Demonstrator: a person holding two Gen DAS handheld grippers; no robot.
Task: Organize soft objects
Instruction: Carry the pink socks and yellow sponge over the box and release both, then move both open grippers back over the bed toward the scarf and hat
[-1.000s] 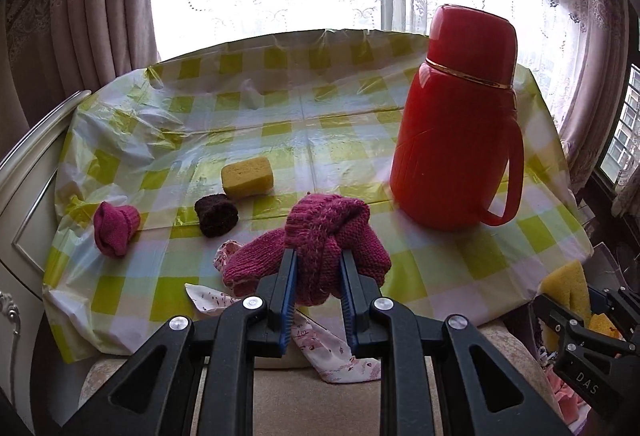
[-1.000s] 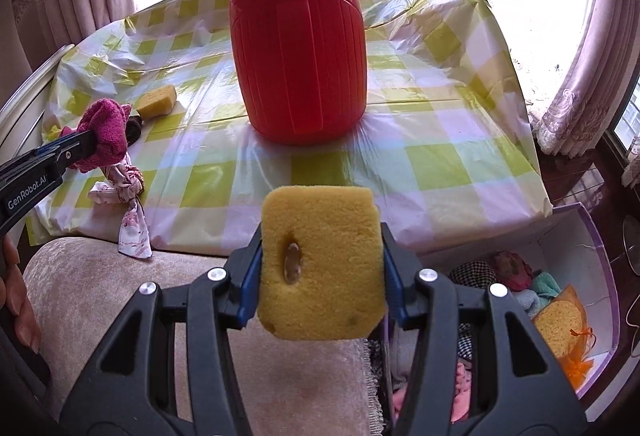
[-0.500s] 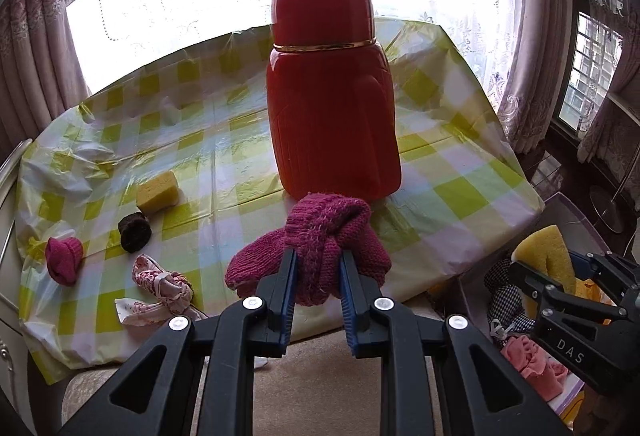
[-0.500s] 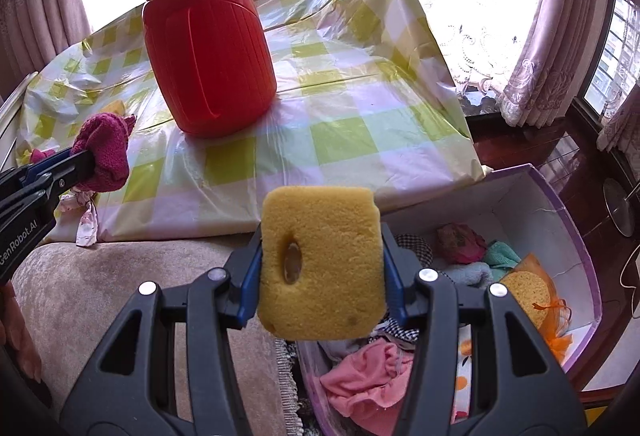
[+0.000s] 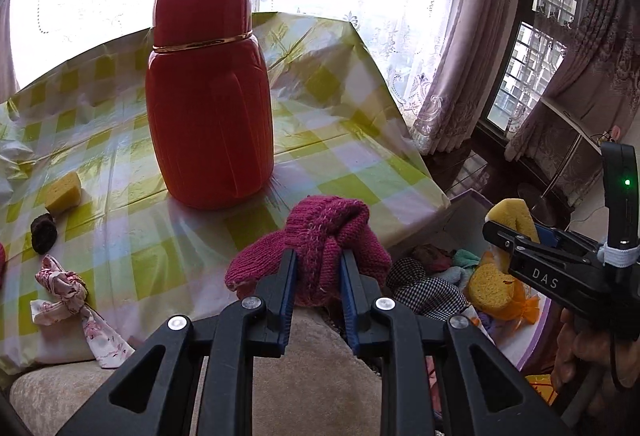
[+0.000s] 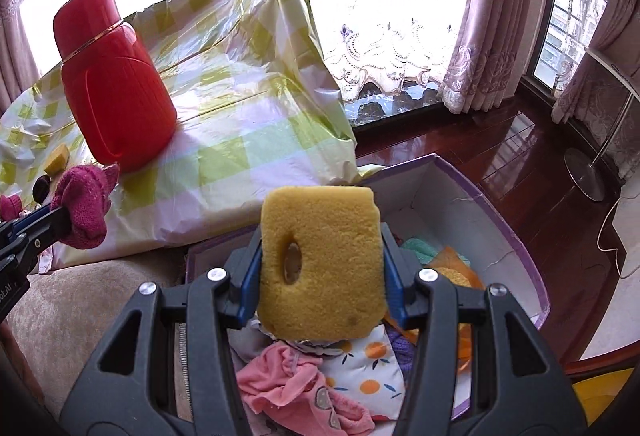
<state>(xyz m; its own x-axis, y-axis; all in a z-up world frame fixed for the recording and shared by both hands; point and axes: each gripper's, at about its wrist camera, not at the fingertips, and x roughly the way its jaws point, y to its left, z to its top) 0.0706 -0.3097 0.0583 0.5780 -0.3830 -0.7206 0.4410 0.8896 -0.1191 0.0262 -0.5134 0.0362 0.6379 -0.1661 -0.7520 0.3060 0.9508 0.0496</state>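
A lived-in home room: lace sheers and heavy patterned curtains [image 6: 472, 48] frame the bay window across the top of both views, a red thermos [image 5: 208, 96] stands on a yellow-checked plastic tablecloth [image 5: 340, 164], and polished wood flooring [image 6: 500, 164] gleams at right

Checked table [image 5: 352, 160] with red flask [image 5: 210, 96], small sponge [image 5: 63, 191], dark bundle [image 5: 44, 234], floral cloth [image 5: 68, 290].

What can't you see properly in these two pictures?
- Box contents, right wrist view: partly hidden behind the sponge and right gripper.
- Flask handle: facing away in both views.
- Outside the window: washed out by glare.
- Pink item, right wrist view: cut off by the left edge.
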